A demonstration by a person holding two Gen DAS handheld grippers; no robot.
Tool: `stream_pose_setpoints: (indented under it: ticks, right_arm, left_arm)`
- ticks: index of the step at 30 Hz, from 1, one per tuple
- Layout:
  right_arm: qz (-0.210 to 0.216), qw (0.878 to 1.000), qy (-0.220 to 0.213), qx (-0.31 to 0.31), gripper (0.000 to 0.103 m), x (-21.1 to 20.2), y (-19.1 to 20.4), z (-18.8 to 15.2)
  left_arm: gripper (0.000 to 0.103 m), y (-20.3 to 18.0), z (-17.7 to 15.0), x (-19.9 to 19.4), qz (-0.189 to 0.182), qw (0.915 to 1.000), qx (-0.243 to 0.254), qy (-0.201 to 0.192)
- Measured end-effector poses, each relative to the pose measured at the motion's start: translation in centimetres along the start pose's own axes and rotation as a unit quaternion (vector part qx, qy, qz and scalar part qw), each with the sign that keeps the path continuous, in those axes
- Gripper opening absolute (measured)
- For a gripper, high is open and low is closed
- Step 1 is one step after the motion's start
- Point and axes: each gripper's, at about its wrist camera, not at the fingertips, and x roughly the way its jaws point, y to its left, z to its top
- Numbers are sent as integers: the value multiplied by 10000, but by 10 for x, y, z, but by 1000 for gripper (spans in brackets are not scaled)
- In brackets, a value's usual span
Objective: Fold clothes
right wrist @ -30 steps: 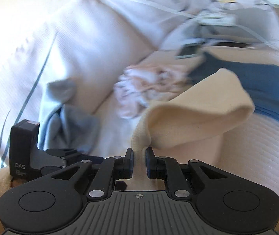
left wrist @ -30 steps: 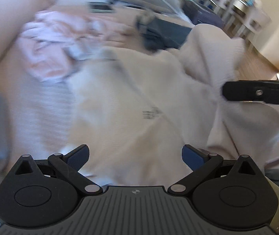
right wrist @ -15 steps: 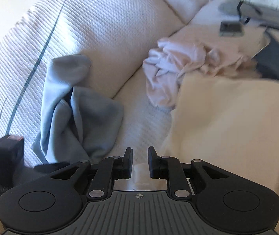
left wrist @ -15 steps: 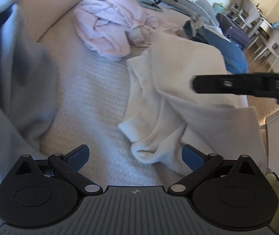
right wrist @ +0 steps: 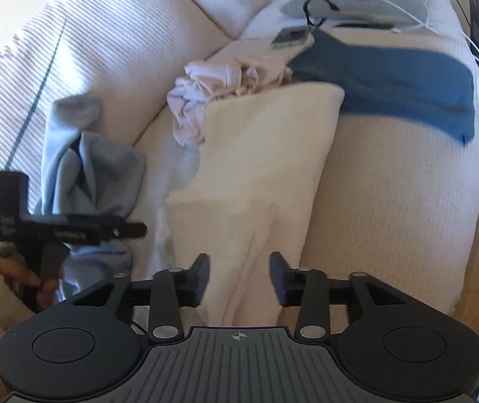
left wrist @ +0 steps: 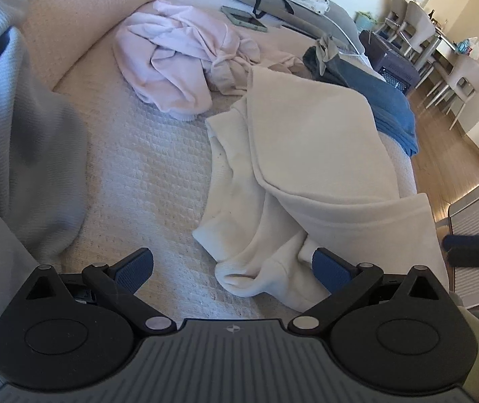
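On the sofa (left wrist: 145, 174) seat a cream garment (left wrist: 306, 154) is laid, partly folded: one broad panel is doubled over the rest, while a sleeve (left wrist: 239, 268) with its cuff trails loose toward the near edge. The fold is judged to be part done, with a panel turned over and nothing now held. The left gripper (left wrist: 232, 268) is seen with its jaws spread wide and empty, the sleeve cuff lying between and just beyond them. The right gripper (right wrist: 239, 275) hangs over the near part of the same garment (right wrist: 256, 174), its jaws also spread, though less widely, and nothing is pinched.

For the next move, the loose sleeve would probably have to be taken at the cuff and carried across onto the folded panel, so that a tidy rectangle is left; a shallow pinch would be called for, so that the sofa cover beneath is not caught up with the fabric.

From the left wrist view the crumpled sleeve and the layered edges of the fold are shown clearly, along with a pink garment (left wrist: 172, 63) heaped behind, a blue one (left wrist: 387, 110) to the right and a grey one (left wrist: 21, 154) against the backrest. From the right wrist view the sleeve is hidden, and the image is somewhat blurred; the left gripper (right wrist: 71, 231) is shown from the side, beside the grey garment (right wrist: 85, 174).
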Motion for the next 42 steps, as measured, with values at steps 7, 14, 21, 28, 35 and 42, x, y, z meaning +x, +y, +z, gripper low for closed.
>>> stream_pose_setpoints:
  ticks: [7,14,21,28,35,42]
  right_arm:
    - [416,9960,6,-789,12,29,55,5]
    - [769,9882,591,-1184,12,76,95,-8]
    - [688,9862,1148,-969,18,107,87,-24]
    - [959,9924,402,-654,55,56,74,-15]
    - [459,9985,-33,-293,59,19,36,-4]
    - [-3,9990,309,324,59,32,0,-16]
  left_arm:
    - [102,9,-2,-23,177,9994,-115,-271]
    - [102,29,0,-36,415,9972,-399,-479]
    - [102,13,1,-17,194,9992,-208,-296]
    - [102,-13,23,-3,-16,9992,254,-320]
    - [102,-41,43,15,-185,9976,600,-277]
    - [103,-70,60,30,-208,9934,1121,-158]
